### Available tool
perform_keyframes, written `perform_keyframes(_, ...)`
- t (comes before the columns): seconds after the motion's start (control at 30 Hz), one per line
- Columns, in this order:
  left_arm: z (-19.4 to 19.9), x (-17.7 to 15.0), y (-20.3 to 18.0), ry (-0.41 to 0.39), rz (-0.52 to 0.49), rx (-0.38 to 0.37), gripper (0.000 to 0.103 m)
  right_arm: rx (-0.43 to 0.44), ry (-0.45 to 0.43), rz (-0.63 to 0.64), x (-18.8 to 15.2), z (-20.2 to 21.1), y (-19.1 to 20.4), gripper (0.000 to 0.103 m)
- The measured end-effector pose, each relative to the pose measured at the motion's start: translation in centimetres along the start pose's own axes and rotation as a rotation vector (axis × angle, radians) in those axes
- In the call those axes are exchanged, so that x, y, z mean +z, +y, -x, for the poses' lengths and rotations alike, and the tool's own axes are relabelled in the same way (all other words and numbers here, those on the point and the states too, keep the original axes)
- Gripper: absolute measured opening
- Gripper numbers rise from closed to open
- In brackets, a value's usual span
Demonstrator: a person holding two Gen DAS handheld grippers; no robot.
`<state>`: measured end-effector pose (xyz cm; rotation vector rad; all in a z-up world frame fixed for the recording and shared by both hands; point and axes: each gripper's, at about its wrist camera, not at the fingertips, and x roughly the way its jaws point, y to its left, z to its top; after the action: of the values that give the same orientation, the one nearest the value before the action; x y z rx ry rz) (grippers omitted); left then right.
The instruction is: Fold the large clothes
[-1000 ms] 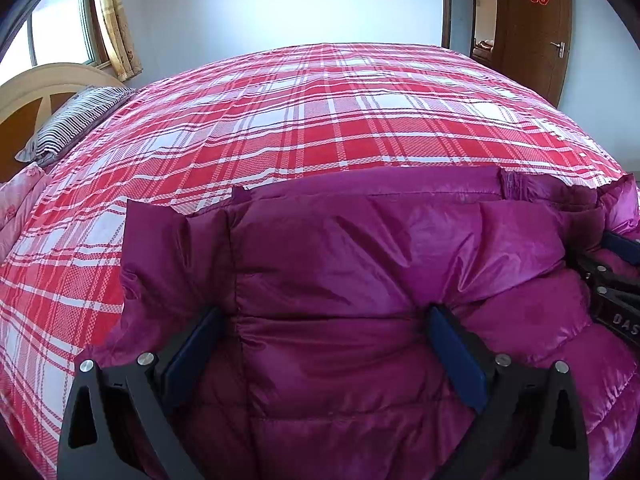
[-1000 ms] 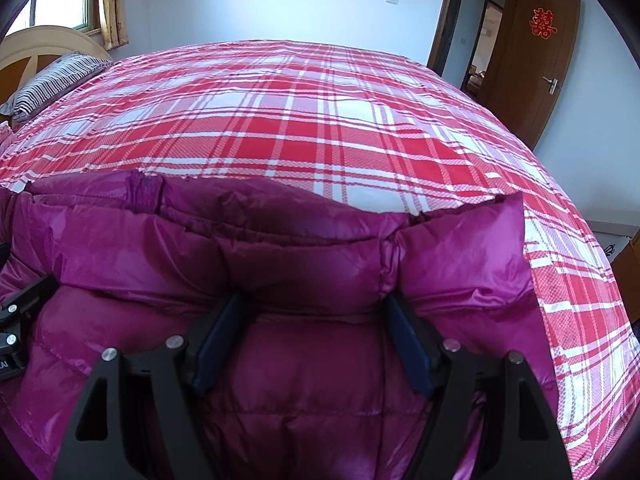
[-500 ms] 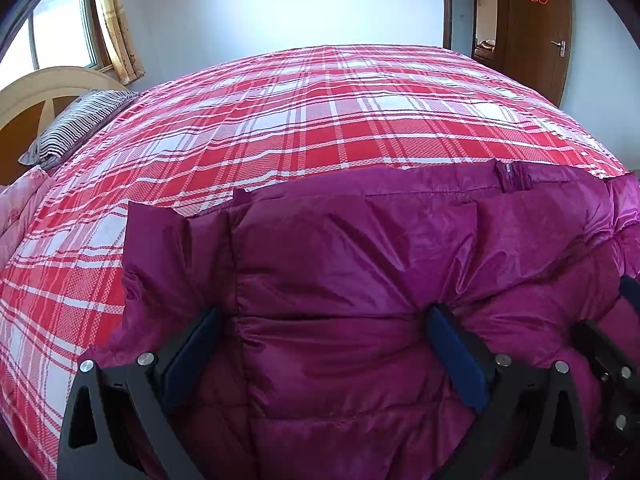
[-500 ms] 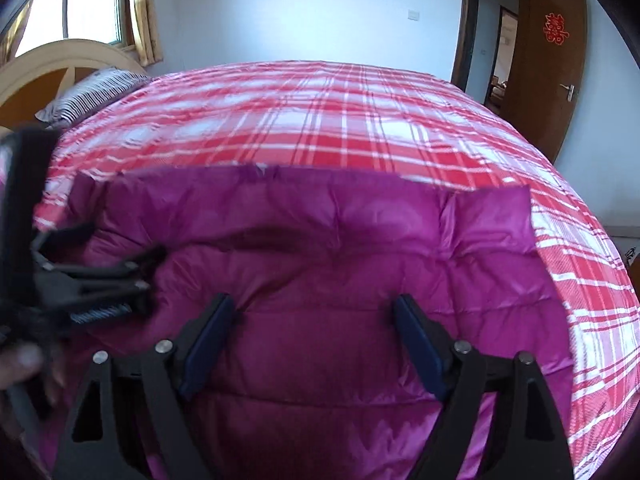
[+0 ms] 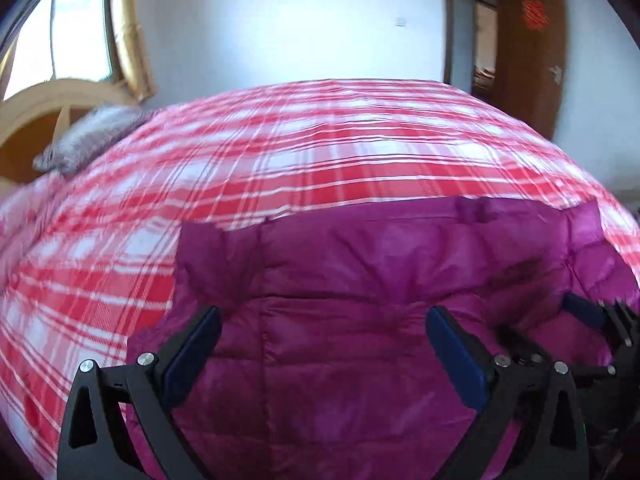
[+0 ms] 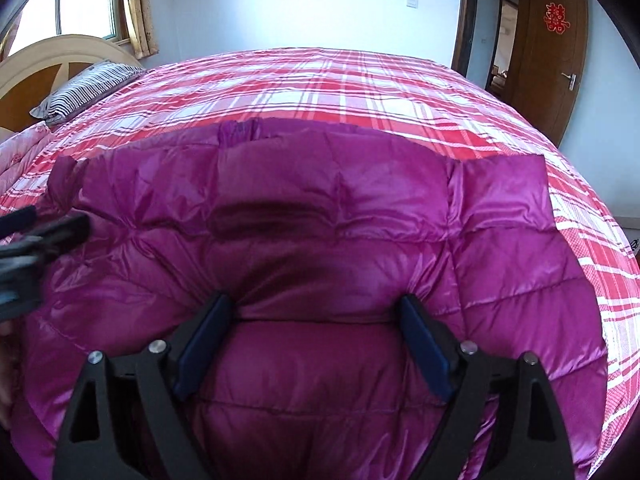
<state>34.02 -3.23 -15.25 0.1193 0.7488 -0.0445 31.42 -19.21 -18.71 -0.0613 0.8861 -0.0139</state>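
One glossy quilted magenta jacket [image 6: 320, 232], puffy.

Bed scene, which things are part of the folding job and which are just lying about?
Job: jacket, left gripper, right gripper, both open over it.
Lying about: pillow, plaid bedspread, door.

Down jacket [image 6: 340, 216]: showing glossy magenta-purple, quilted. Bed cover [image 6: 320, 84]: showing red, pink & white plaid. Pillow [image 6: 86, 90]: showing dark/white stripes. Headboard [image 6: 48, 64]: showing cream w/ orange-brown panels. Door [image 6: 556, 64]: showing brown w/ red emblem. Fingers [image 6: 200, 356]: showing dark blue pads on black frames.
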Motion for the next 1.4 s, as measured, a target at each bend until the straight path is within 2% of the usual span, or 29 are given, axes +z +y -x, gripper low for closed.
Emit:
perform_keyframes(0.07,-0.6,-0.1,-1.4,-0.014,-0.087,0.066,0.102,-0.002,-0.001,0.002,0.0,0.0,0.1,0.088)
perform_keyframes(0.13,-2.3,-0.6,-1.5,0.015,-0.111,0.123,0.102,0.0,-0.002,0.0,-0.1,0.0,0.0,0.088)
perform_keyframes(0.17,-3.5,-0.8,-0.8,0.065,-0.078,0.107,0.102,0.001,-0.003,-0.001,0.0,0.0,0.0,0.088)
perform_keyframes(0.23,-3.6,-0.5,0.7,0.081,-0.001,0.069,0.102,0.004,-0.003,-0.004,0.0,-0.1,-0.1,0.088)
perform_keyframes(0.33,-2.3,0.6,2.6,0.007,0.031,0.103,0.102,0.006,-0.006,-0.006,0.0,-0.1,-0.2,0.088)
perform_keyframes(0.4,-2.0,2.0,4.4,-0.065,0.047,0.172,0.102,0.005,-0.007,-0.006,0.0,-0.1,-0.2,0.088)
perform_keyframes(0.47,-3.3,3.3,6.0,-0.04,0.08,0.202,0.102,-0.001,-0.008,-0.001,0.0,0.0,-0.1,0.088)
perform_keyframes(0.53,-5.7,3.5,7.4,0.04,0.124,0.222,0.102,0.002,-0.009,-0.002,-0.1,0.0,0.0,0.088)
perform_keyframes(0.57,-7.6,2.9,8.2,0.111,0.174,0.197,0.102,0.003,-0.009,-0.003,-0.1,0.0,-0.1,0.088)
perform_keyframes(0.6,-8.6,2.4,8.8,0.145,0.222,0.161,0.102,0.003,-0.009,-0.003,-0.1,0.0,-0.1,0.088)
perform_keyframes(0.63,-9.0,1.8,9.5,0.158,0.284,0.116,0.102,0.004,-0.01,-0.004,-0.1,0.0,0.0,0.088)
perform_keyframes(0.67,-9.0,1.8,9.7,0.153,0.3,0.112,0.102,0.005,-0.012,-0.005,-0.1,0.1,-0.1,0.088)
perform_keyframes(0.83,-8.8,1.7,9.3,0.148,0.297,0.117,0.102,0.028,-0.013,-0.016,0.0,0.4,-0.4,0.088)
perform_keyframes(0.9,-8.8,1.6,9.2,0.15,0.303,0.112,0.102,0.098,-0.018,-0.049,0.4,1.4,-1.5,0.082)
perform_keyframes(0.97,-8.7,1.6,8.9,0.151,0.302,0.114,0.102,0.14,-0.081,-0.126,1.0,3.4,-3.6,0.083)
perform_keyframes(1.03,-8.7,1.7,8.9,0.152,0.304,0.112,0.102,0.089,-0.143,-0.171,1.9,4.7,-5.7,0.084)
perform_keyframes(1.07,-9.0,1.5,9.3,0.153,0.307,0.109,0.102,0.022,-0.151,-0.169,2.4,4.7,-6.6,0.085)
perform_keyframes(1.1,-9.0,1.5,9.3,0.154,0.309,0.107,0.102,-0.036,-0.135,-0.171,2.7,4.1,-7.5,0.085)
perform_keyframes(1.17,-9.4,1.6,9.5,0.154,0.311,0.103,0.102,-0.084,-0.063,-0.213,2.6,1.9,-9.4,0.085)
perform_keyframes(1.23,-9.4,1.6,9.5,0.157,0.313,0.101,0.102,-0.075,0.003,-0.228,1.9,-0.4,-10.3,0.085)
perform_keyframes(1.33,-8.9,1.5,10.0,0.172,0.33,0.085,0.102,-0.083,0.008,-0.216,2.0,-1.0,-10.1,0.087)
perform_keyframes(1.4,-6.8,1.1,10.7,0.169,0.361,0.034,0.102,-0.082,0.015,-0.21,2.0,-1.4,-10.2,0.088)
